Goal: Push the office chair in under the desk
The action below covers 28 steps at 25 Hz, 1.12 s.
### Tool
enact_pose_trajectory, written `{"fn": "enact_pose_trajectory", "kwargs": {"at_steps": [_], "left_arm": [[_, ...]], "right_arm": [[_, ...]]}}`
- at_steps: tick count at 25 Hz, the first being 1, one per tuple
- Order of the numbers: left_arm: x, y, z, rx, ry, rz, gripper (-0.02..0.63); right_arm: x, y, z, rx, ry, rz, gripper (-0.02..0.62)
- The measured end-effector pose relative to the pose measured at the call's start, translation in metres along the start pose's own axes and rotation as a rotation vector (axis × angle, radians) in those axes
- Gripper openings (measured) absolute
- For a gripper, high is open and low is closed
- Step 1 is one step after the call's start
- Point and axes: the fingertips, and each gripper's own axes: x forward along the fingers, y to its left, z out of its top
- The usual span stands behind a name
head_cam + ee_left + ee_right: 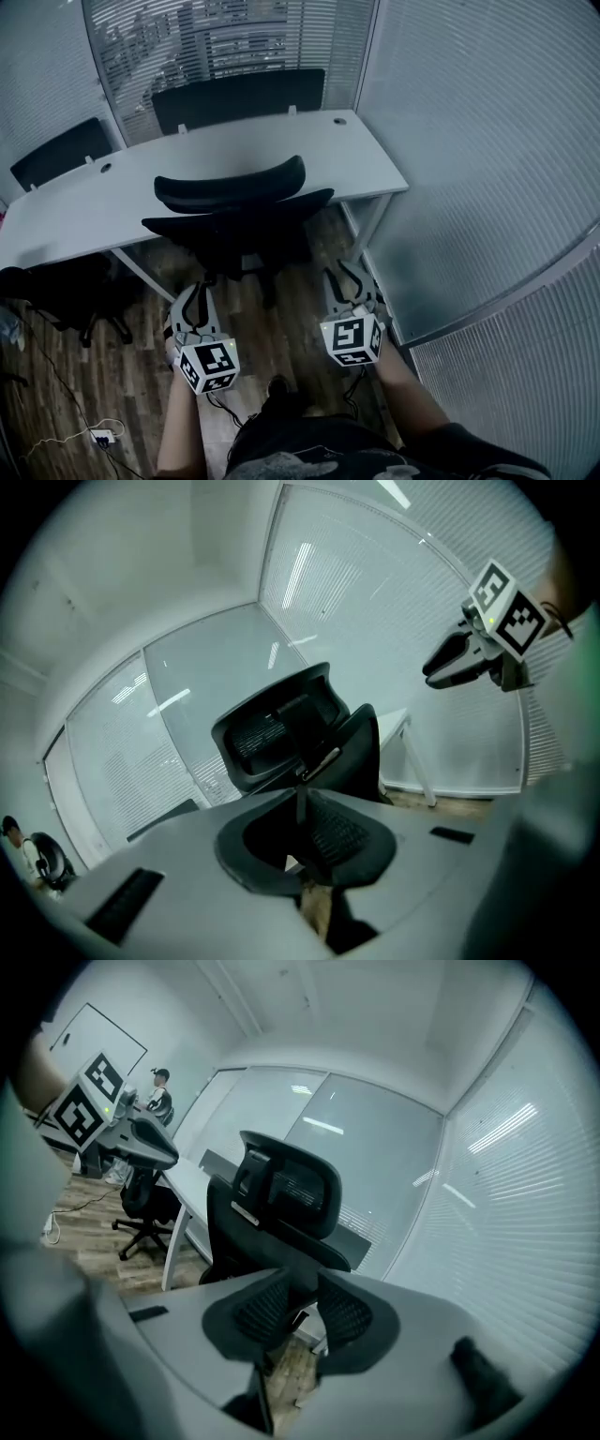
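Two tools hang clear of the office chair (234,211), which stands with its seat partly under the white bench (361,164) and its backrest and headrest close to the bench's front edge. The left tool (194,298) has its pads brought together with nothing between them, while the right tool (352,281) stands narrowly apart, also empty; neither touches the chair. Judging from this, the push looks mostly or wholly done, and what may be left is only a small nudge if the backrest is meant to sit closer to the edge. The bench top is bare apart from its cable holes, and dark divider panels (239,94) rise along its far side. A second chair (56,286) sits at the left end of the bench, low and dark. The floor (291,319) is dark wood planking, with a cable (66,412) trailing across it at the lower left. Glass walls (469,141) with fine blinds close in the room on the far side and the right.
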Motion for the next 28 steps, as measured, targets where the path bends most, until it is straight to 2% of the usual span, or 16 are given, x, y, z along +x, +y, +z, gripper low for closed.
{"fn": "enact_pose_trajectory", "kwargs": {"at_steps": [3,8,14,28], "left_arm": [[-0.018,-0.015,0.007,0.002,-0.007,-0.002,0.043],[-0.056,-0.03,0.031,-0.011,-0.032,0.02,0.043],[-0.113,-0.06,0.04,-0.021,-0.028,0.039,0.043],[-0.237,-0.113,0.059,-0.095,-0.009,0.076,0.043]], "right_arm": [[-0.026,-0.005,0.003,0.004,-0.04,-0.032,0.049],[-0.074,-0.007,0.016,0.052,-0.114,-0.022,0.026],[-0.138,0.001,0.007,0.07,-0.146,0.039,0.021],[-0.261,0.0,-0.028,0.063,-0.138,0.067,0.021]]}}
